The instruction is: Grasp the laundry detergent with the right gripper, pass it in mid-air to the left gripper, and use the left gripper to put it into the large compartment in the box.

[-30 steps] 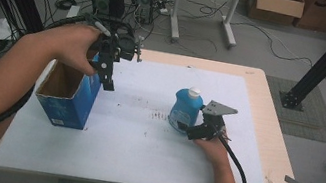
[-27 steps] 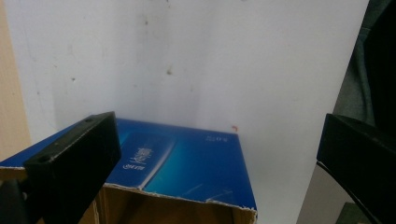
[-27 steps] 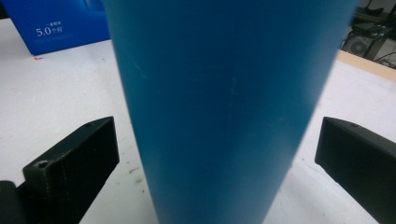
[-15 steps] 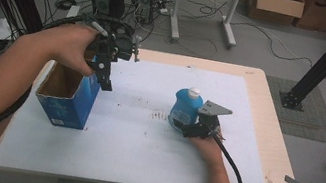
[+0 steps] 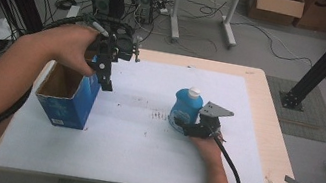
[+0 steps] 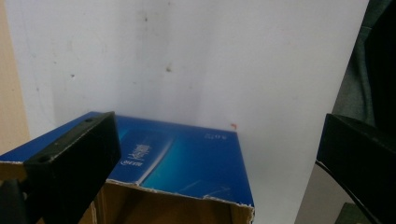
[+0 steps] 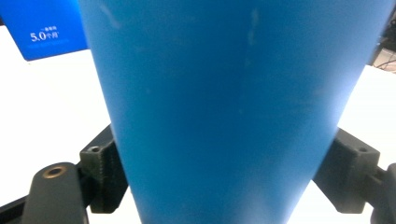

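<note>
Over the box (image 5: 68, 95), left claw (image 5: 105, 77) wide open; right claw (image 5: 184, 126) clamped around blue bottle (image 5: 182, 106).

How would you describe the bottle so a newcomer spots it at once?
On the white sheet covering the wooden table, look right of centre, at the right gripper. The blue bottle stands upright there; its white cap and rounded body set it apart from the open blue box.

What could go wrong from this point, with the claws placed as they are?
1. The right claw grips the blue bottle low on its body; lifted, the bottle may tip or slip.
2. The left claw, open, hangs at the rim of the open blue box; a careless move might knock the box over.
</note>
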